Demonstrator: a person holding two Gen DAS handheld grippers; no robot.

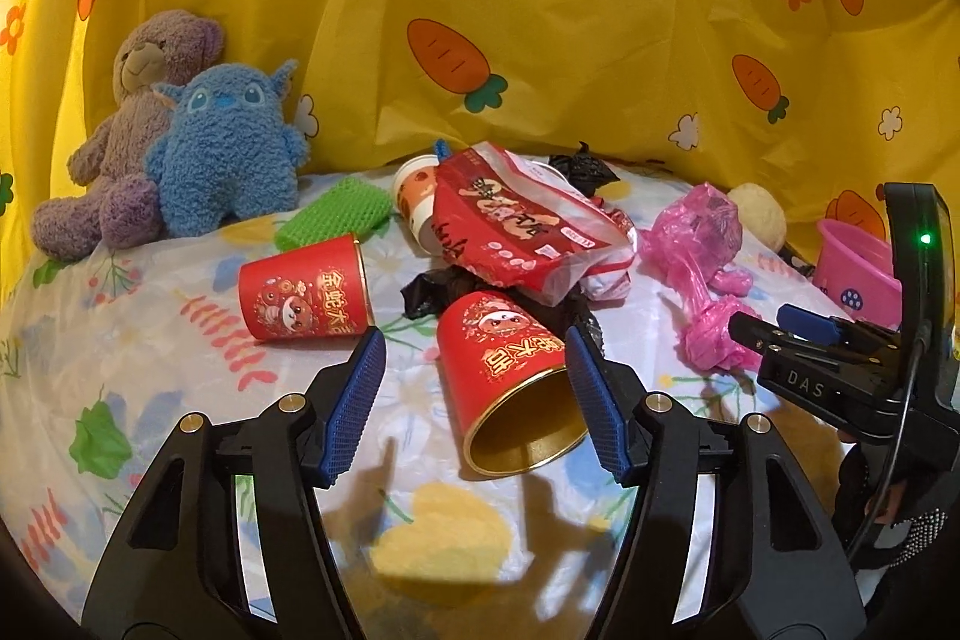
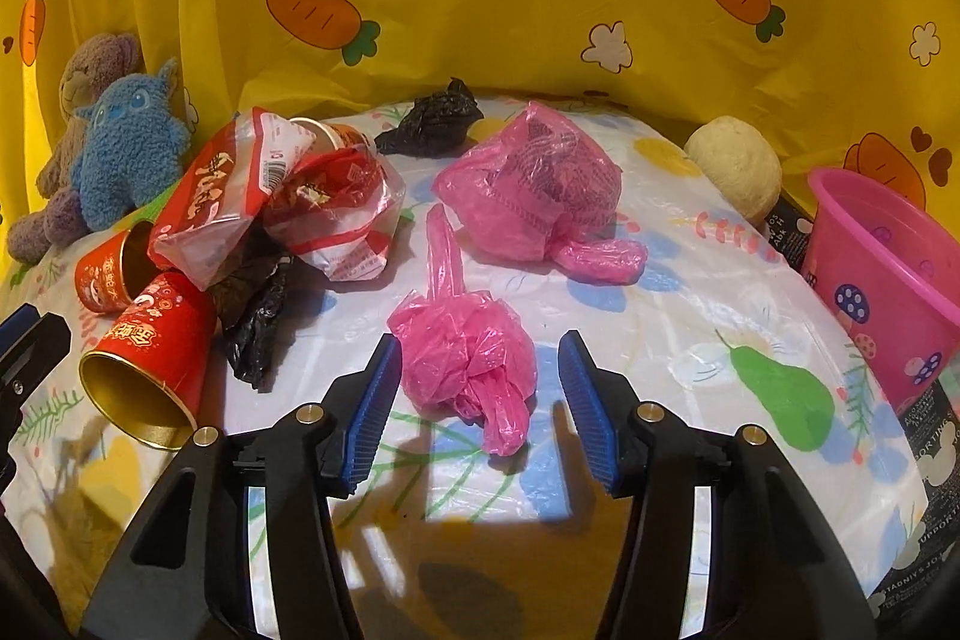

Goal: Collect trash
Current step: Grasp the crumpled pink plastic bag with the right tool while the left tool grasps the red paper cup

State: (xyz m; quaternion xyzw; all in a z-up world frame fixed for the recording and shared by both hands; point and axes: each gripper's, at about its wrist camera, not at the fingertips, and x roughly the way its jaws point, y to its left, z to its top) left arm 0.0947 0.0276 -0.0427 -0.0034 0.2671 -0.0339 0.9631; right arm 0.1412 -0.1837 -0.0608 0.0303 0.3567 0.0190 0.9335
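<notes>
So the trash is all over the bench. Right between the left hand-held gripper point(image 1: 477, 358) fingers lies a red paper cup point(image 1: 504, 382) on its side, gold inside, mouth facing the gripper, not gripped. A second red cup point(image 1: 303, 289) lies tipped over just beyond and left of it. Past those sits a heap: a crinkled red snack bag point(image 1: 528, 226), a white printed cup point(image 1: 414, 202) and black plastic bags point(image 1: 438, 292). Over at the right hand-held gripper point(image 2: 477, 388), a small knotted pink bag point(image 2: 465, 358) sits between the spread fingers, untouched. A bigger pink bag point(image 2: 534, 184) sits farther out, with a crumpled black bag point(image 2: 432, 121) behind it.
</notes>
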